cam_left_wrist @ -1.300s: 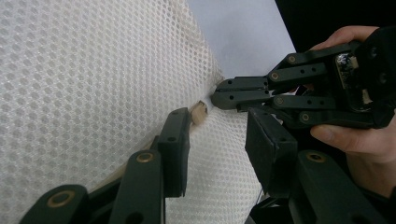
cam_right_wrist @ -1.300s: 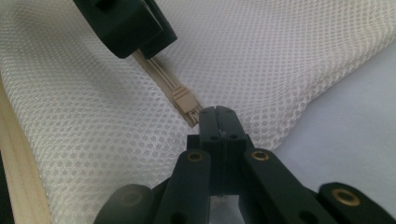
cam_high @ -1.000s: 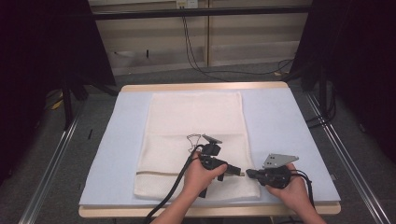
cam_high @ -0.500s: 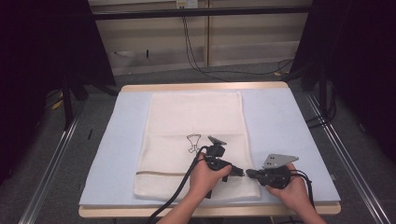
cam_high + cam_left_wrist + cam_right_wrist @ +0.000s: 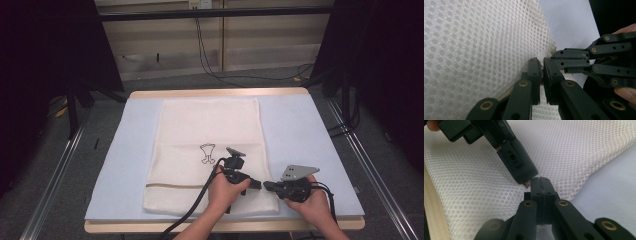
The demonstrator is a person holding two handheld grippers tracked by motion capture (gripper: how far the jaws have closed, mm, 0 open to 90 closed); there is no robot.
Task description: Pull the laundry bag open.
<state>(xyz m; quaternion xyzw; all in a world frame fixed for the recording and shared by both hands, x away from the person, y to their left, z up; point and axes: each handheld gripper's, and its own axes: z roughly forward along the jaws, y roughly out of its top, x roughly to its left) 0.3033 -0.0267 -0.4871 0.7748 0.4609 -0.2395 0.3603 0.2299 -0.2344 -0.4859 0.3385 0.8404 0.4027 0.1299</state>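
A white mesh bag lies flat on a pale blue mat, with a tan band across its near end. Both grippers meet tip to tip at the bag's near right corner. My left gripper has just been closing its jaws, which now pinch a small tan tab at the bag's edge. My right gripper has its jaws pressed together on the bag's edge beside it. In the left gripper view the right gripper comes in from the right.
The mat covers a wooden table whose near edge runs just beside the bag's corner. A small black printed figure marks the bag's middle. Cables trail from both grippers over the near edge. Dark curtains and metal rails flank the table.
My left gripper has shifted a little to the right, up to the right gripper's tips, and its jaws have come together. The right gripper has kept still.
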